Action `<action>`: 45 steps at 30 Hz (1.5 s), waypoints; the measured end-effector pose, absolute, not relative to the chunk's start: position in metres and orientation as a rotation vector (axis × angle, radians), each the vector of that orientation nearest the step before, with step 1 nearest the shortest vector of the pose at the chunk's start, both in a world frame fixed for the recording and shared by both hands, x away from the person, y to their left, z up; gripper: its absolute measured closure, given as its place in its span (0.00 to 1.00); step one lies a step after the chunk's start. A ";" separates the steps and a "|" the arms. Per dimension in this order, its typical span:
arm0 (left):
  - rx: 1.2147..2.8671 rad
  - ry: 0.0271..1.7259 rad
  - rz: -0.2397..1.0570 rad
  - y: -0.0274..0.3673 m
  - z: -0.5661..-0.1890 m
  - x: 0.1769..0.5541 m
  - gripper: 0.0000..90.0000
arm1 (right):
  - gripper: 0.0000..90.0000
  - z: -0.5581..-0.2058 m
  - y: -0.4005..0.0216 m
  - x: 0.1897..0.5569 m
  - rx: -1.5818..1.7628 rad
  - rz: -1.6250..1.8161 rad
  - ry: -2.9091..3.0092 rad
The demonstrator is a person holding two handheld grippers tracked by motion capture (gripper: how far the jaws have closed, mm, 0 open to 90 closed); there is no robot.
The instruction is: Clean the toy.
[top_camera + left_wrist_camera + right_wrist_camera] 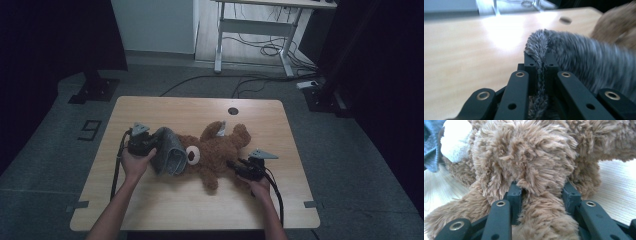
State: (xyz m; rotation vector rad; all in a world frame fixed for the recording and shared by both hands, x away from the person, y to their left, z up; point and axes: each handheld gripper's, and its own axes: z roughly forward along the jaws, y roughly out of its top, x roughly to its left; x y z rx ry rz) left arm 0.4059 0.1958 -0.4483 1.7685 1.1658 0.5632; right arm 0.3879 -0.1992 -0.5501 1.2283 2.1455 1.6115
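You are in a lab or studio: dark curtains, stand bases (95, 90), floor cables (260, 50), a numbered floor mark (89, 129), a desk frame (255, 30).

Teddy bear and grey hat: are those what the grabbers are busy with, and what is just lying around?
Busy with:
- teddy bear, squeezed by the right gripper
- grey knitted hat, pinched by the left gripper, over the bear's head

Just there:
- wooden table
- desk behind
- floor cables

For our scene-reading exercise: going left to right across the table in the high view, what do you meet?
Left tongs → grey knitted cloth → brown teddy bear → right tongs
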 end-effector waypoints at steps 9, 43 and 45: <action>1.843 1.030 0.502 0.123 -0.436 0.414 0.93 | 0.67 -0.550 -0.199 0.388 1.229 1.610 2.144; 1.872 0.977 0.464 0.109 -0.488 0.375 0.94 | 0.27 -0.491 -0.218 0.372 1.196 1.612 1.985; 1.866 0.976 0.461 0.109 -0.489 0.373 0.94 | 0.26 -0.476 -0.216 0.375 1.168 1.614 1.979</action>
